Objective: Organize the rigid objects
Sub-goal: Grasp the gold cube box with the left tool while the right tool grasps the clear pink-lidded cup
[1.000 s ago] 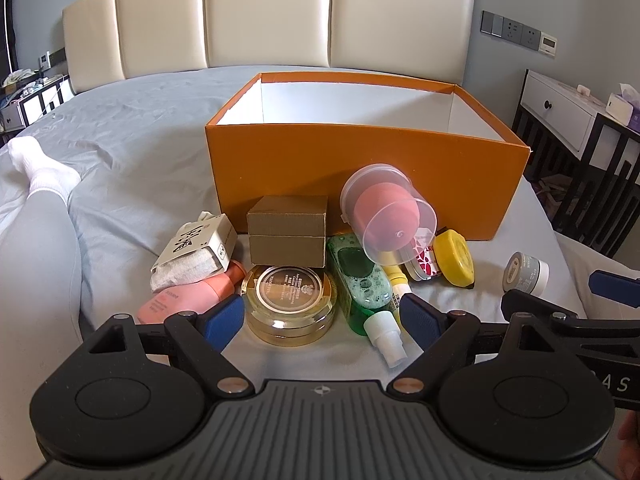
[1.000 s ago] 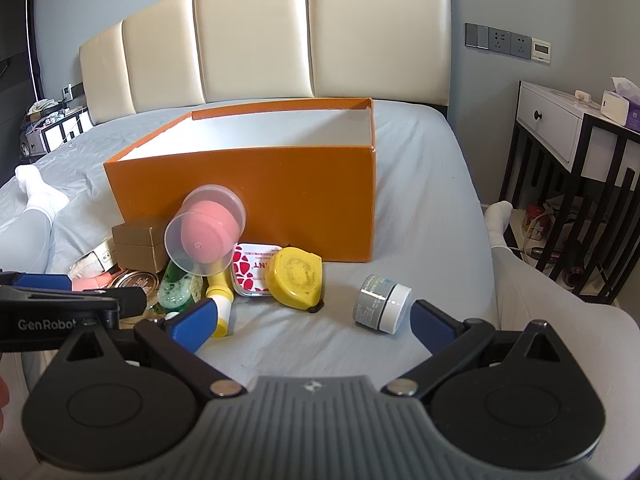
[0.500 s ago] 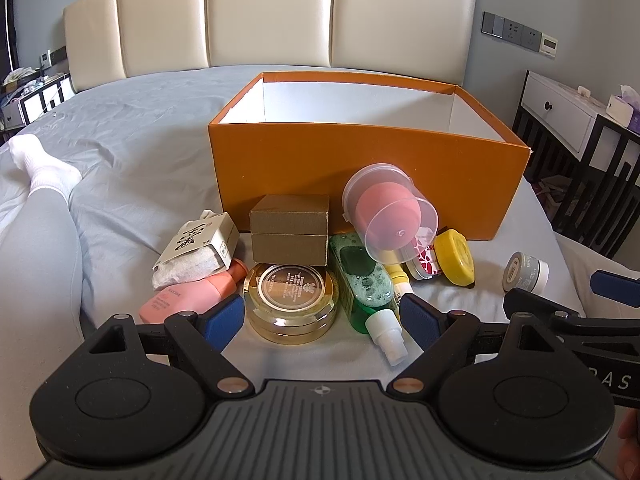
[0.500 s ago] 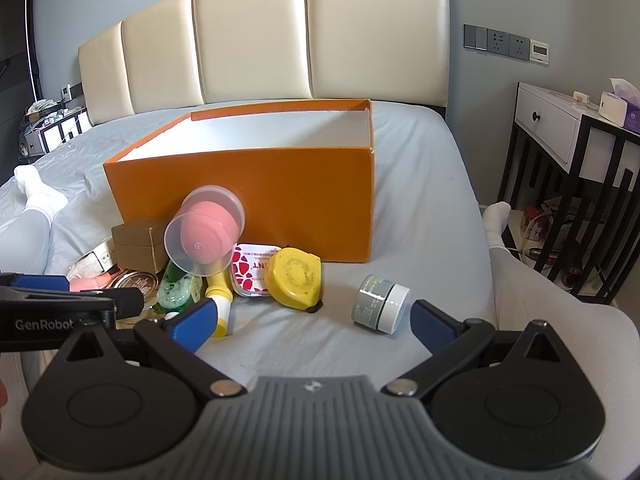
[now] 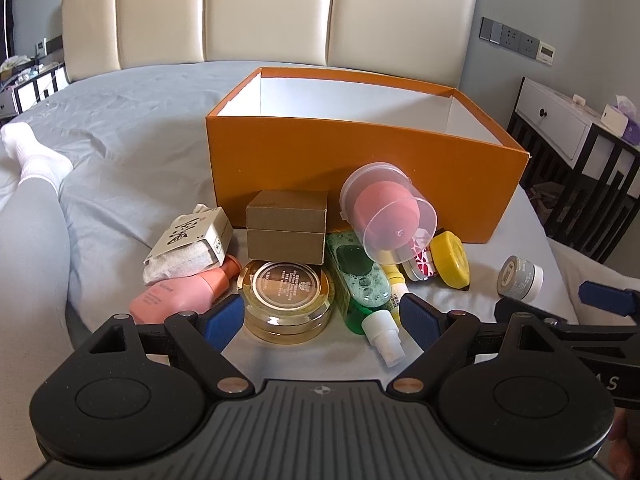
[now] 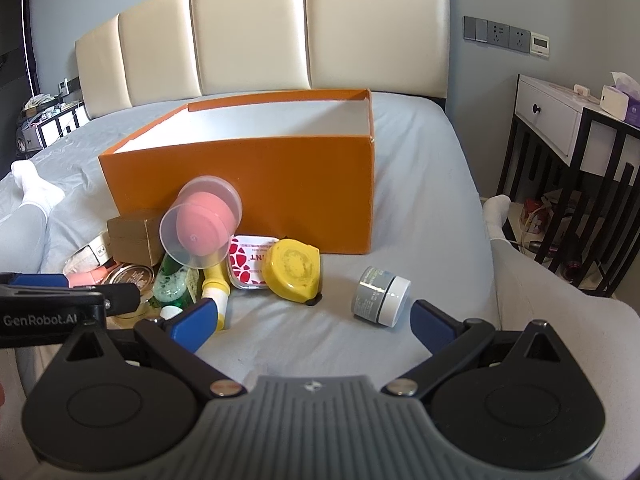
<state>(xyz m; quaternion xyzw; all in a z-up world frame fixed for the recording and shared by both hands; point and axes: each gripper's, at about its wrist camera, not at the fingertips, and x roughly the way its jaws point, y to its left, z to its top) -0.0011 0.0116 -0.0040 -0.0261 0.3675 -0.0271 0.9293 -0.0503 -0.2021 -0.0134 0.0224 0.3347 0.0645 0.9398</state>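
Observation:
An open orange box (image 5: 360, 168) (image 6: 256, 184) stands on the bed, its white inside empty as far as I see. In front of it lies a pile: a gold round jar (image 5: 289, 296), a brown box (image 5: 286, 232), a green spray bottle (image 5: 360, 284), a pink bottle (image 5: 180, 292), a clear tub with a pink sponge (image 5: 386, 216) (image 6: 200, 224), a yellow tape measure (image 6: 294, 270) and a grey jar (image 6: 380, 300). My left gripper (image 5: 322, 320) is open and empty just before the gold jar. My right gripper (image 6: 312, 322) is open and empty, near the grey jar.
The person's legs in grey with white socks lie at the left (image 5: 32, 168) and right (image 6: 496, 212). A white and black bedside table (image 6: 576, 128) stands to the right of the bed. A padded cream headboard (image 6: 256, 40) is behind the box.
Both grippers have edged slightly toward the pile. Nothing was taken hold of and no object has moved.

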